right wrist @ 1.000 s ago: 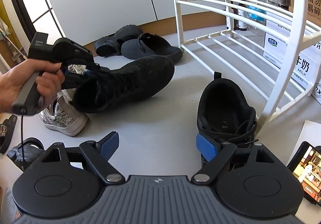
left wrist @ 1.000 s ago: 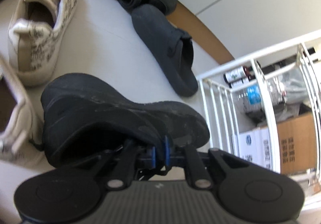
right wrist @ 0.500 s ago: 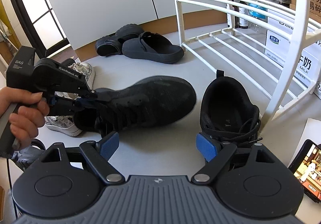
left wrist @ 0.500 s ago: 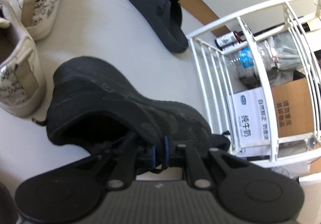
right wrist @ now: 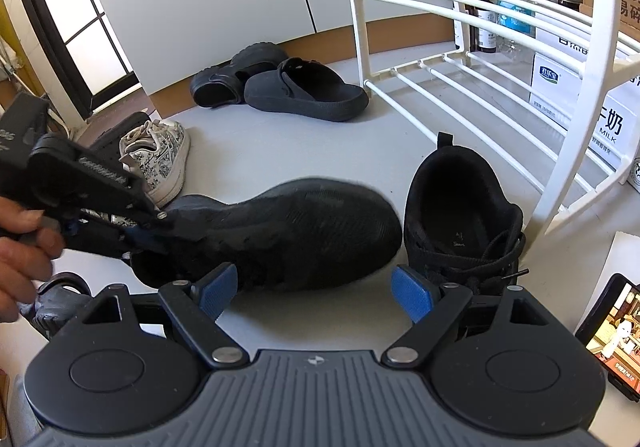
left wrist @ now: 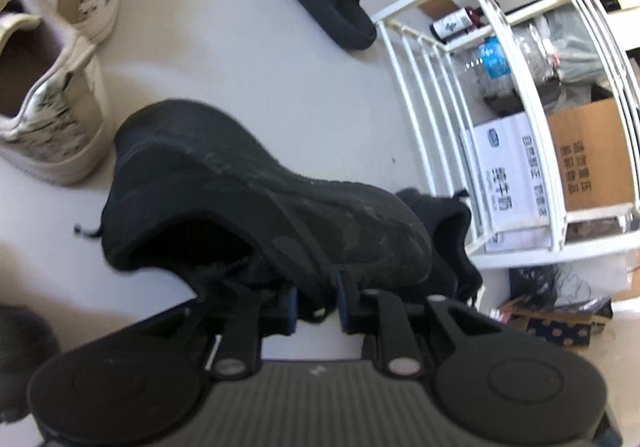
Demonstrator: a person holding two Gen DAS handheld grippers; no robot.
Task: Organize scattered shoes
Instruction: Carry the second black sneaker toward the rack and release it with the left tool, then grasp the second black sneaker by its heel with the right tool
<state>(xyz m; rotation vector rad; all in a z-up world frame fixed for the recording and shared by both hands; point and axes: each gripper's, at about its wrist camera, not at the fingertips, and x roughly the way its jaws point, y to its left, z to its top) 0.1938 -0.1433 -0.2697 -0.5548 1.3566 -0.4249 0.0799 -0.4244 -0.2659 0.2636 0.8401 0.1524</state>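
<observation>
My left gripper [left wrist: 316,305] is shut on the collar of a black sneaker [left wrist: 256,199], which hangs tilted with its sole showing in the right wrist view [right wrist: 288,231]. Its toe nearly reaches the matching black sneaker [right wrist: 460,215] standing on the floor by the white shoe rack [right wrist: 480,19]. That second sneaker peeks out behind the held one [left wrist: 448,223]. My right gripper [right wrist: 316,289] is open and holds nothing, low in front of both sneakers. A hand [right wrist: 20,251] holds the left gripper [right wrist: 140,235].
Two dark clogs [right wrist: 304,91] lie by the wall. Cream patterned sneakers [left wrist: 52,103] sit to the left [right wrist: 160,159]. Boxes [left wrist: 516,175] and bottles stand behind the rack. A phone [right wrist: 616,323] lies at the right, and a dark object [right wrist: 60,299] sits by the hand.
The left gripper has carried the black sneaker rightward, from beside the cream sneakers to right next to the other black sneaker at the rack. The right gripper has stayed open and nearly still.
</observation>
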